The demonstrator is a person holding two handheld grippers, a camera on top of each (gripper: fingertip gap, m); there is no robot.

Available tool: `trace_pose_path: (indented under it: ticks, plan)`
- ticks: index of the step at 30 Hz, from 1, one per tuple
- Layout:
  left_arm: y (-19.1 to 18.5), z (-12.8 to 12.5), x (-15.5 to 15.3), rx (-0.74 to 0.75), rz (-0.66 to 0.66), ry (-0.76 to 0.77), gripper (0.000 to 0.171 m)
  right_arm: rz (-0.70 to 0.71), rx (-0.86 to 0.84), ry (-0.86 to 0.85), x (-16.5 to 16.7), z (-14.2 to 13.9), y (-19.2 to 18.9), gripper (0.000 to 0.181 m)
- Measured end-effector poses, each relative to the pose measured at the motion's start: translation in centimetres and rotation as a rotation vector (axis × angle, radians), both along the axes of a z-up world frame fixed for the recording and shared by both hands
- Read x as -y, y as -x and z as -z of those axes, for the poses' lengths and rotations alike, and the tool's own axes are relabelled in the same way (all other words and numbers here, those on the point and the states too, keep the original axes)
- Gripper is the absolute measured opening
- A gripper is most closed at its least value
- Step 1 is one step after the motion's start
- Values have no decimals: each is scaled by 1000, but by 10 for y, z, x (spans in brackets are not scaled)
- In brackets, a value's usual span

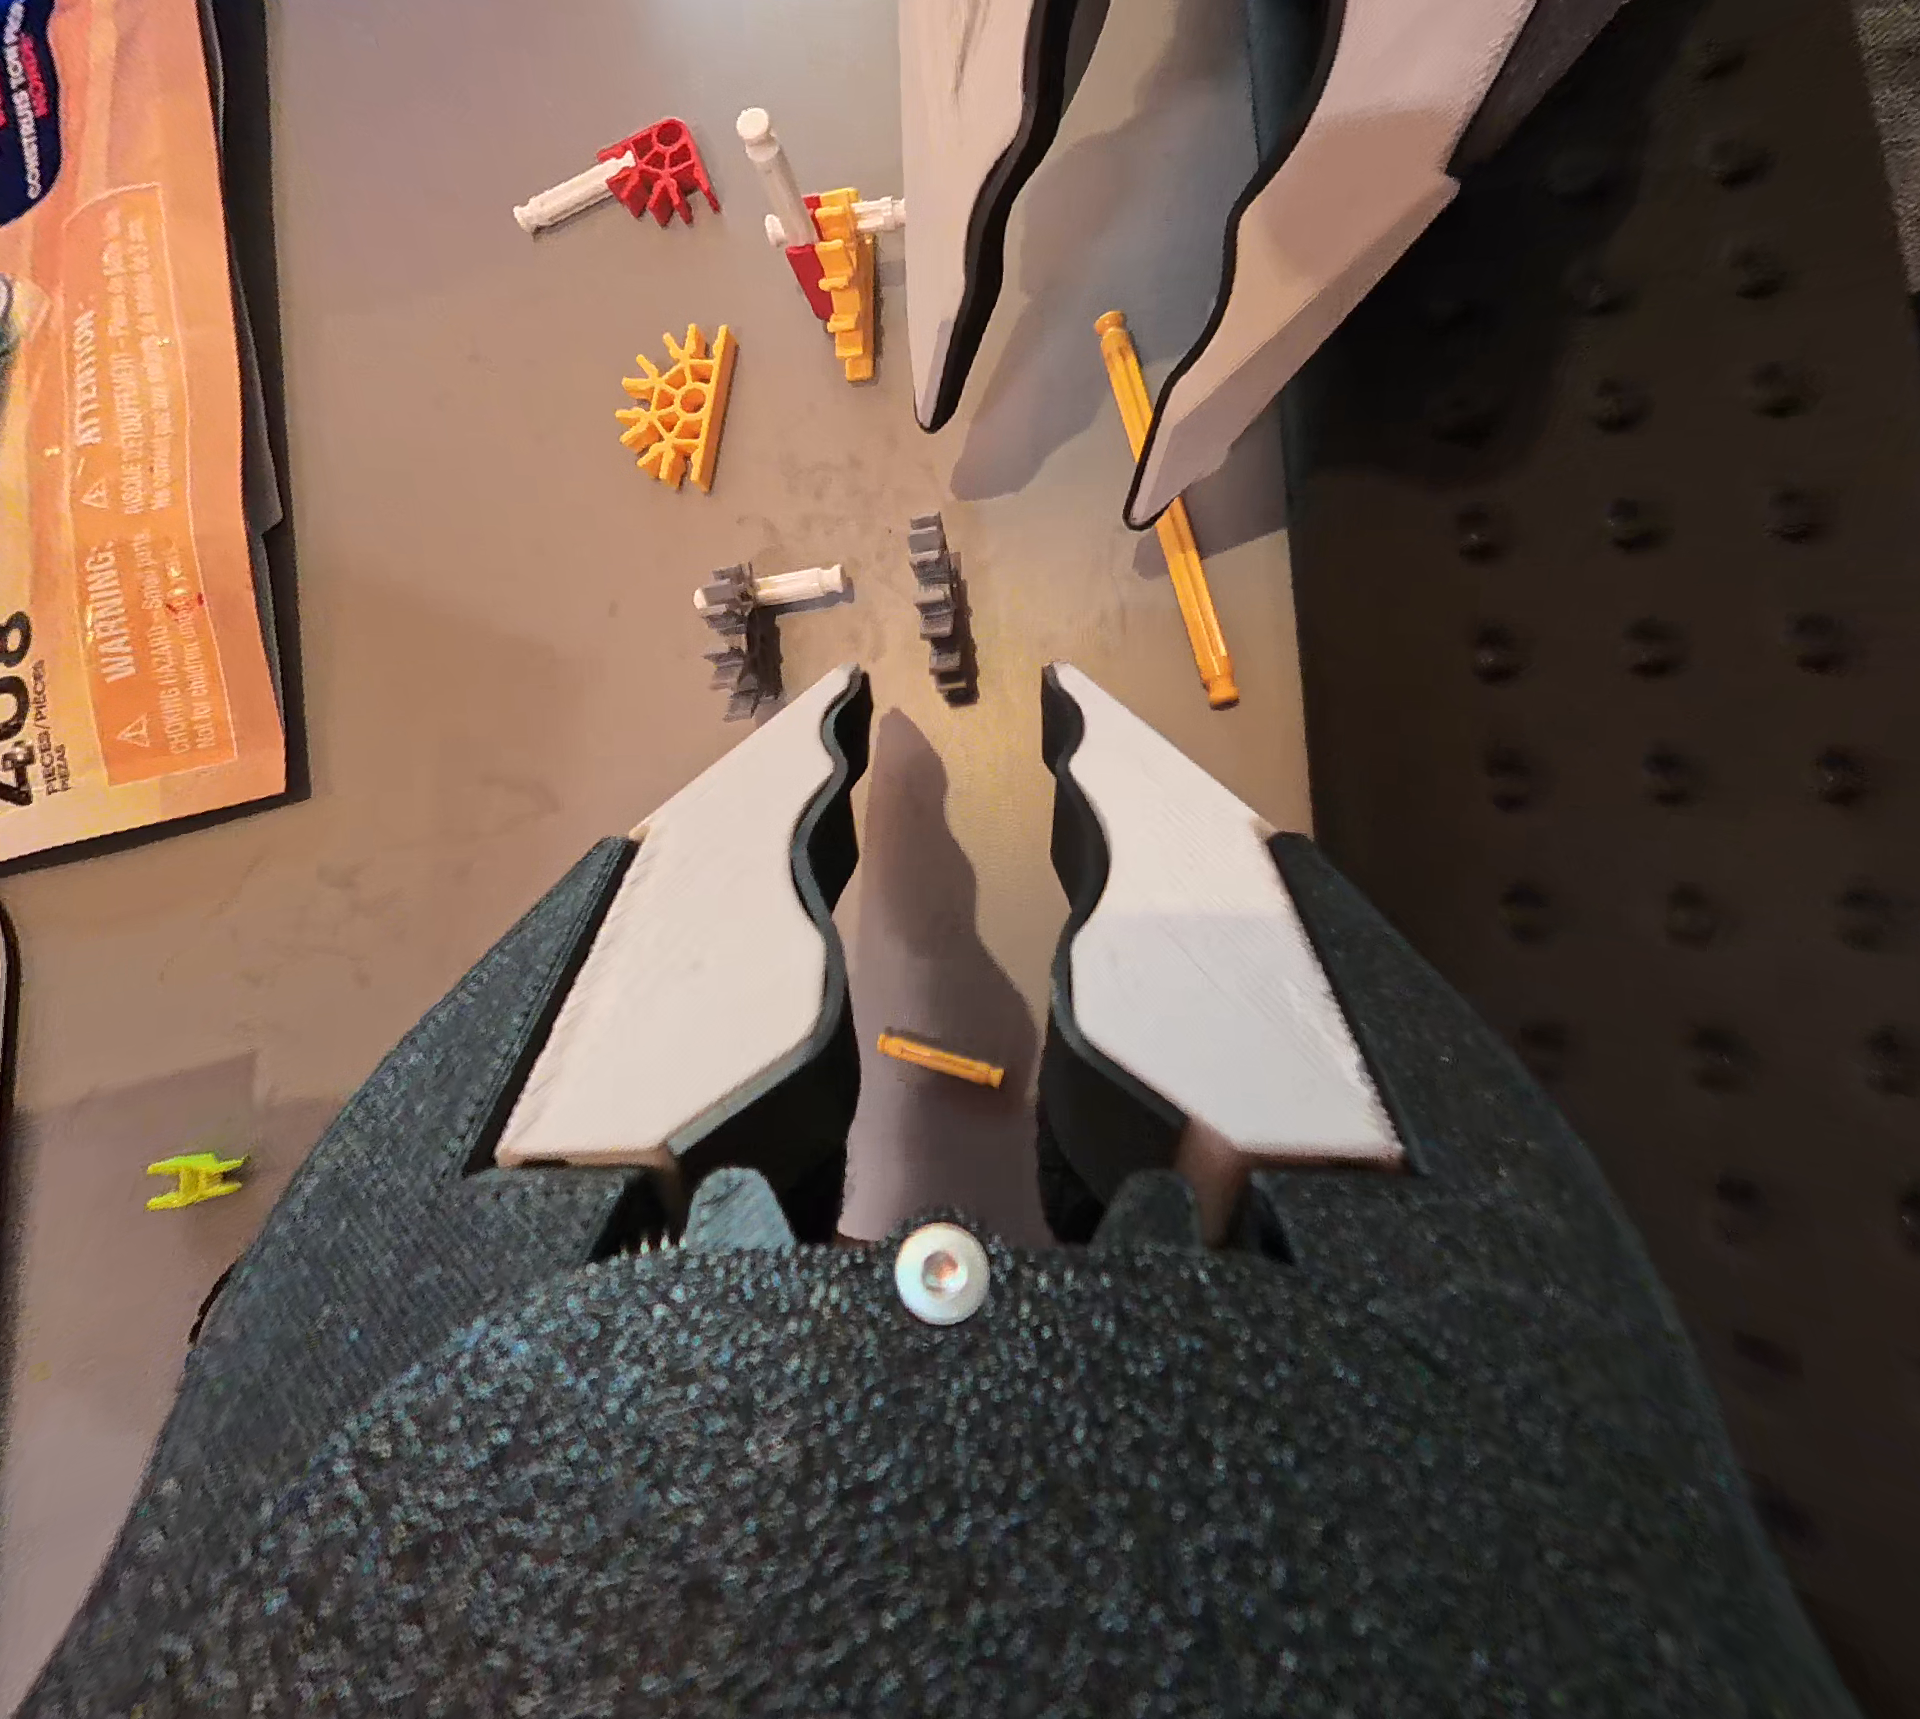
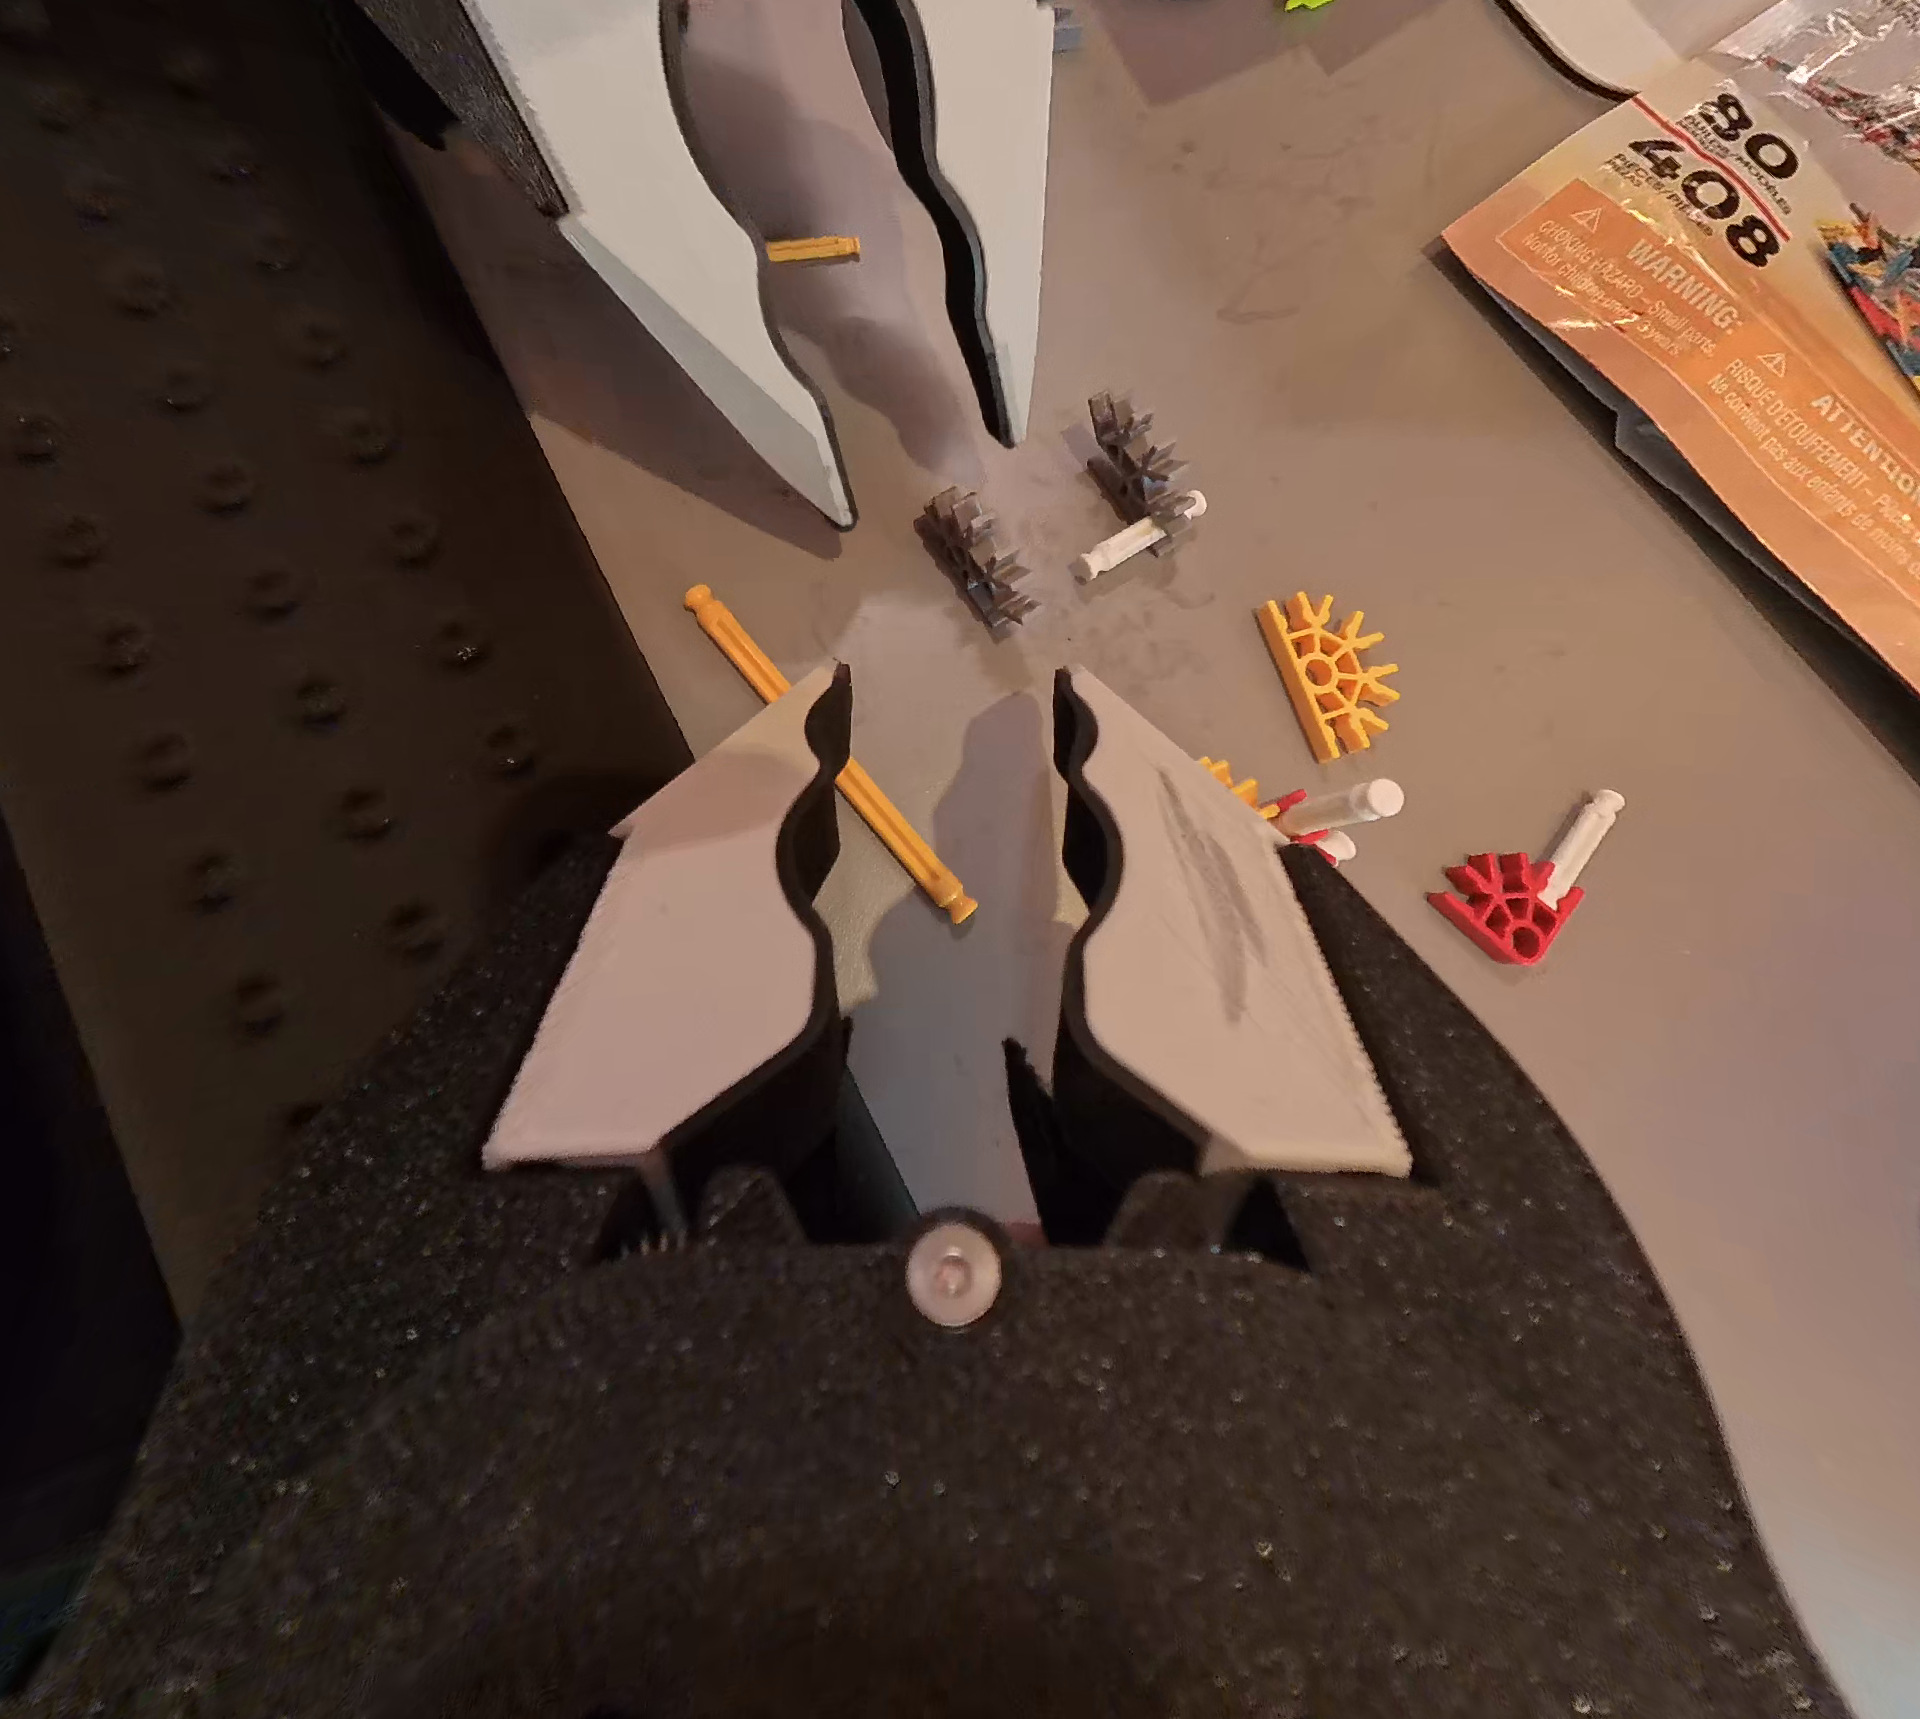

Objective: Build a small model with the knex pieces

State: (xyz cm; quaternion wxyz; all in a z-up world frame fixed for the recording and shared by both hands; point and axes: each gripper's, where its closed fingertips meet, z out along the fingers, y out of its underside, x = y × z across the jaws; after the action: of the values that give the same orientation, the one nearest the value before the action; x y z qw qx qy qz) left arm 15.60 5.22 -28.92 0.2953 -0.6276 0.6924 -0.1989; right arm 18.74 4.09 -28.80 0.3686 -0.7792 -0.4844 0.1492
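Facing each other over the grey table [image 1: 436, 319], we hold both tools with fingers spread and empty. Our left gripper [image 1: 951, 682] hovers just short of a lone grey connector [image 1: 940, 604], with a second grey connector carrying a white rod [image 1: 748, 630] beside it. Our right gripper [image 2: 951, 682] hangs above a long yellow rod [image 2: 883, 812], near a yellow connector [image 2: 1330, 687].

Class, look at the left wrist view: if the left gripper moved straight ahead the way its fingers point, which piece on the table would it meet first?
Most likely the lone grey connector, lying just beyond the open left gripper, roughly on its centre line. Depth is unclear, so the gripper's height above the table cannot be told.
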Motion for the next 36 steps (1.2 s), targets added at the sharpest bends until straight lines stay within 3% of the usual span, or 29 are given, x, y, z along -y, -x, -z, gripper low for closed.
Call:
trace_pose_path:
  ticks: [11, 19, 36]
  plan:
    - [-10, 13, 0, -34, -7, -23, 22, -7, -14, 1, 1, -1, 0, 38]
    - [-6, 12, 1, -39, -8, -13, 29, -11, -29, -3, 2, -4, 1, 38]
    - [-10, 13, 2, -34, -5, -20, 23, -12, -25, -7, 2, -3, 1, 38]
